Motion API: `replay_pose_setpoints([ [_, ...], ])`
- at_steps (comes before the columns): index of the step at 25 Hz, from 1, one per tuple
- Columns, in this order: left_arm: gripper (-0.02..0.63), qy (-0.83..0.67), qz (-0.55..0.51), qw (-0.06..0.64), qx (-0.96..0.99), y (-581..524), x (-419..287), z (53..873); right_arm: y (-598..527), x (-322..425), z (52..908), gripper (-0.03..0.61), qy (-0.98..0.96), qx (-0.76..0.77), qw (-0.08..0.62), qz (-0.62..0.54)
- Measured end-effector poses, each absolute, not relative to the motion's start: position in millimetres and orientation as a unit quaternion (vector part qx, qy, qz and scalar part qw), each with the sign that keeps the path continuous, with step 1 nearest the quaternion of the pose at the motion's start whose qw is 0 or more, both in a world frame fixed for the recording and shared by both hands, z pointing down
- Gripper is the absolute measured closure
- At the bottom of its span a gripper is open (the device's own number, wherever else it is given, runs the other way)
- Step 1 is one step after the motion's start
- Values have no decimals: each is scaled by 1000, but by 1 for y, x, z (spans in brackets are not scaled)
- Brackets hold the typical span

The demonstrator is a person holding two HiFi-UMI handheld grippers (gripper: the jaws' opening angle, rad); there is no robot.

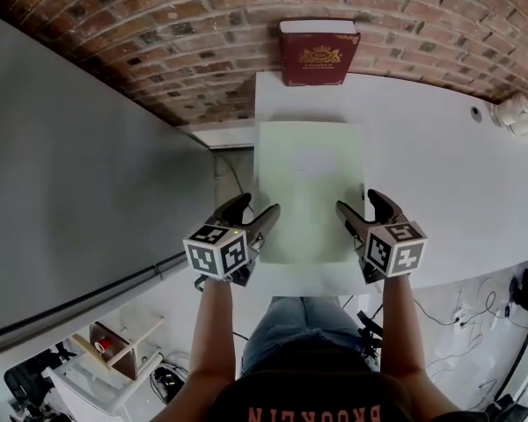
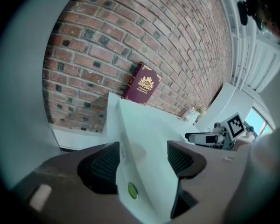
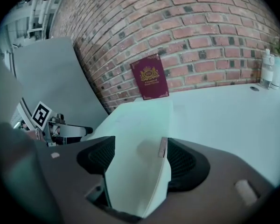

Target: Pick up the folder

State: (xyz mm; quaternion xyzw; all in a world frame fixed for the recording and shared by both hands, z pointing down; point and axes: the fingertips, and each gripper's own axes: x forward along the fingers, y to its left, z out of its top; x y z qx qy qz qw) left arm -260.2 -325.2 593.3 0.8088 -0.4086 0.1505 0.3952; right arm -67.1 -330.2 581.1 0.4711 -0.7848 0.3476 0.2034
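A pale green folder (image 1: 310, 187) lies flat on the white table (image 1: 440, 174), its long side running away from me. My left gripper (image 1: 257, 206) straddles the folder's near left edge and my right gripper (image 1: 358, 200) its near right edge. In the left gripper view the folder (image 2: 144, 143) runs between the wide-spread jaws of the left gripper (image 2: 142, 160), and the pads do not press on it. The right gripper view shows the same: the folder (image 3: 140, 143) passes between the jaws of the right gripper (image 3: 137, 157), which stand open.
A dark red book (image 1: 319, 53) leans upright against the brick wall at the table's far edge. White bottles (image 1: 519, 117) stand at the far right. A grey partition (image 1: 70, 174) rises to the left, past the table's left edge.
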Motion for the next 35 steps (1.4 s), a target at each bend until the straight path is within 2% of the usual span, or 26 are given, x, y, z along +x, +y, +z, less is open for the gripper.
replay_pose_setpoints([
  [7,283,-398,138,435,796,-329,-255,615,-330,-60,612,225,-763,472,224,382],
  [19,289,-384,120,487,775,-327,-251,633,-329,-65,627,223,-756,427,201,453],
  [24,307,-382,127,488,774,-328,-251,632,-329,-66,627,247,-754,418,203,464],
  [35,313,-391,121,485,773,-327,-250,616,-326,-64,610,256,-752,430,198,459],
])
